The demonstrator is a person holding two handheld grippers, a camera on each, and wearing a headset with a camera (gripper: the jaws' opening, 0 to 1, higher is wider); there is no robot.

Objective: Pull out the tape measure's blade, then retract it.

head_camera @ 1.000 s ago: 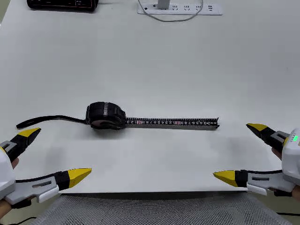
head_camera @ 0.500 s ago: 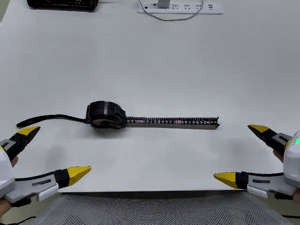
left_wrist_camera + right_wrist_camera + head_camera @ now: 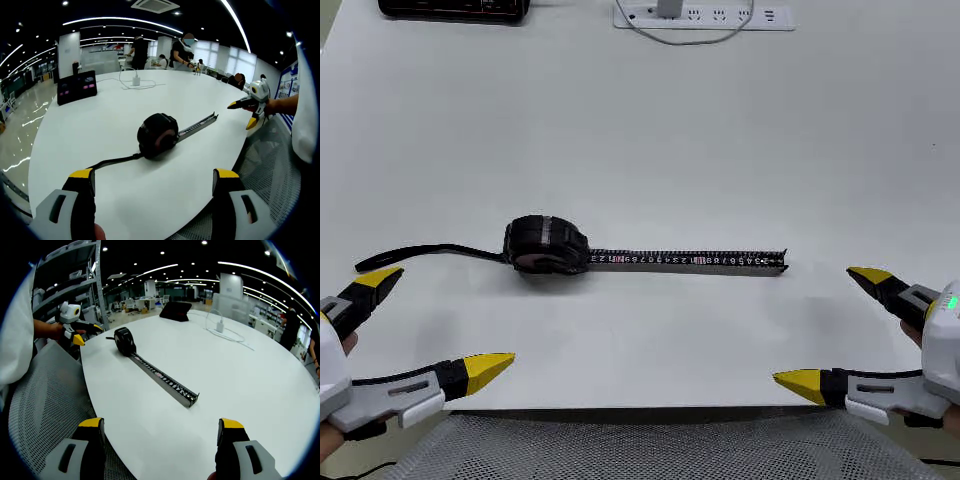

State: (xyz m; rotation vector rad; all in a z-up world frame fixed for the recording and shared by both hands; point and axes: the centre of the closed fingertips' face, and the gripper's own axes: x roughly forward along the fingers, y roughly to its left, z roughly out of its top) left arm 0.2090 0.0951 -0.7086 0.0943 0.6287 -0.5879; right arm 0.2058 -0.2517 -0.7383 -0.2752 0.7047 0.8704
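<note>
The tape measure (image 3: pixel 546 246) lay on the table (image 3: pixel 650 130), blade (image 3: pixel 690 261) extended; retraction seemed next. The left gripper (image 3: pixel 442 320) and right gripper (image 3: pixel 827 325) hovered clear, jaws wide; one needed to grip the case.

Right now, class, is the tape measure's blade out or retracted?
Out: the blade stretches flat from the case across the table, its markings showing.

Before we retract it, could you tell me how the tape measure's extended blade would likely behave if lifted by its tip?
The blade lies straight on the table, so it is probably stiff at this length, yet thin enough to sag when lifted. The chunky case looks heavier and would likely anchor it.
</note>
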